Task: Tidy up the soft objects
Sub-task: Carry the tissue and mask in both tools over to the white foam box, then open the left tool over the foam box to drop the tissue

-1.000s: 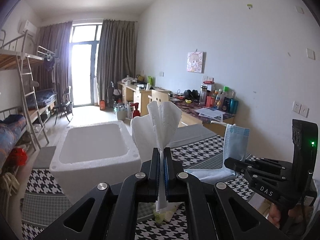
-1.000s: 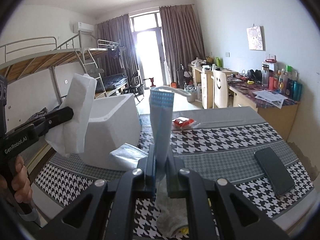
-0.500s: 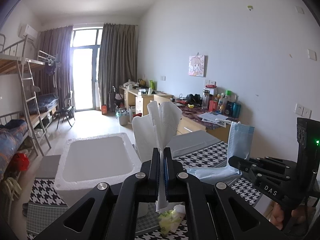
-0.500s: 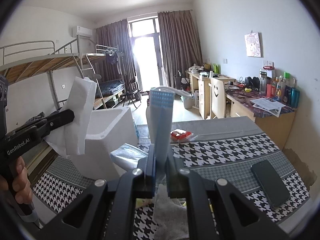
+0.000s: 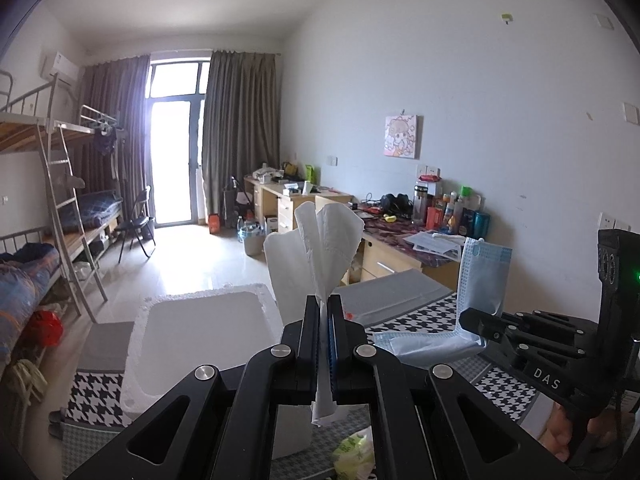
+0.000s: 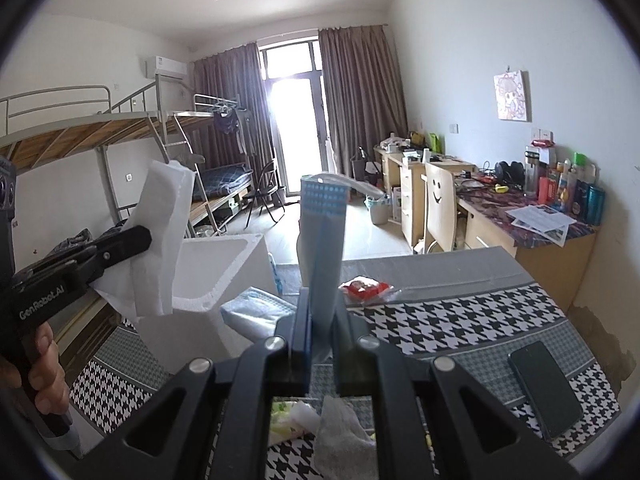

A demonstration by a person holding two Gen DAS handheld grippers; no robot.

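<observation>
My left gripper [image 5: 323,308] is shut on a white paper tissue [image 5: 320,252] and holds it up in the air, above the near right side of a white foam box [image 5: 200,344]. The left gripper [image 6: 140,236] and tissue [image 6: 160,240] also show at the left of the right wrist view, in front of the foam box [image 6: 216,268]. My right gripper [image 6: 318,300] is shut on a blue face mask [image 6: 322,232], held above the houndstooth tablecloth [image 6: 460,320]. The right gripper [image 5: 472,320] and mask [image 5: 480,276] show at the right of the left wrist view.
On the cloth lie a plastic-wrapped pack [image 6: 256,312], a red packet [image 6: 364,288], a dark phone [image 6: 544,388], a grey cloth [image 6: 340,432] and a yellow-green wrapper [image 5: 352,456]. Desks [image 5: 408,248] stand along the right wall, bunk beds [image 5: 48,216] at the left.
Both grippers have risen and tilted up with the tissue and the mask still held; the table and foam box sit lower in both views.
</observation>
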